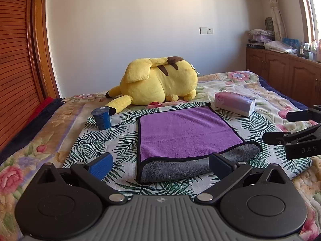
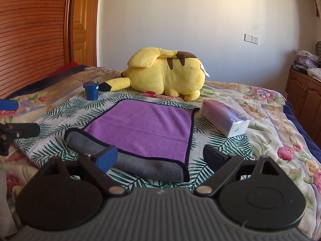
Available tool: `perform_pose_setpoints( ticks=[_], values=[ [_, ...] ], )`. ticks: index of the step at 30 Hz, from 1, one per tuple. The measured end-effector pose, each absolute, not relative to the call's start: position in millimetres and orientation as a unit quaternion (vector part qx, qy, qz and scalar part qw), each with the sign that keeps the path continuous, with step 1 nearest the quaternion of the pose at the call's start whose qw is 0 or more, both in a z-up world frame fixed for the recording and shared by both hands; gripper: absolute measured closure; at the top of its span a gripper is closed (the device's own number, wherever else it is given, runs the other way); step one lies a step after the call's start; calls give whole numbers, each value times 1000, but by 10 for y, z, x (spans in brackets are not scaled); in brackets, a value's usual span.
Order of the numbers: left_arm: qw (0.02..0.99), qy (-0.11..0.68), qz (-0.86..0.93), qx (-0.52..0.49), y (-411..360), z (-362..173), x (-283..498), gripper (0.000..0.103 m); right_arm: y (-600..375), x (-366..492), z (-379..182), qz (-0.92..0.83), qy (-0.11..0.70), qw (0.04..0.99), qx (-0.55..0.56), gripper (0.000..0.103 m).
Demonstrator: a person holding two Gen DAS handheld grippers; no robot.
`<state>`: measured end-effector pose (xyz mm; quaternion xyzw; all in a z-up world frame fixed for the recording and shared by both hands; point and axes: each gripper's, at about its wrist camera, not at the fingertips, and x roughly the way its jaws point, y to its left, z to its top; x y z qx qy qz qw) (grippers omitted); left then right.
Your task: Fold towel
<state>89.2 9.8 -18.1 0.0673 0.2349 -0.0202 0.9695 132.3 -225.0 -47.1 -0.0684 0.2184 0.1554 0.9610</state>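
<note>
My left gripper is spread wide with nothing between the pads, and dead ahead of it sits the near edge of the towel, the grey underside rolled out toward me with the purple face lying on top; from the right wrist view my right gripper is just as wide apart and empty, its blue pad overlapping that same grey roll in the picture, though I cannot tell whether it touches. The towel lies flat on the leaf-print cloth, and here is what the next move hangs on: the grey folded band runs left to right across both claws, so its long axis is crosswise to my fingers, with the left corner nearer my left claw and the right corner nearer my right. I judge one fold is in and each claw would want its own near corner to carry away from me. Out past the towel, a blue cup sits off the far left corner, a tissue pack off the far right with lettering I read only in part as "OTTON", and a yellow plush lies behind. On the right gripper's body, seen from the left wrist, I can read "DAS"
</note>
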Motion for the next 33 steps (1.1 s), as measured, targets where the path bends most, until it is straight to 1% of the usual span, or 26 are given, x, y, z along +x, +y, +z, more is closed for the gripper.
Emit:
perform_pose_setpoints(
  ticks=[4,25,28,33],
  values=[
    [968,241,-20,68,128,-217,994,16,-2252,1419,-509,157,227,959,-70,14],
    [956,282,-22,72,297,-500,1542,16,-2240,1796,-656,168,262,948,-65,15],
    [954,293,-24,60,349,-544,1621,18,-2246,1846,-687,170,271,946,-63,18],
    [951,304,-27,55,394,-601,1717,25,-2256,1939,-751,172,288,940,-62,23]
  ],
)
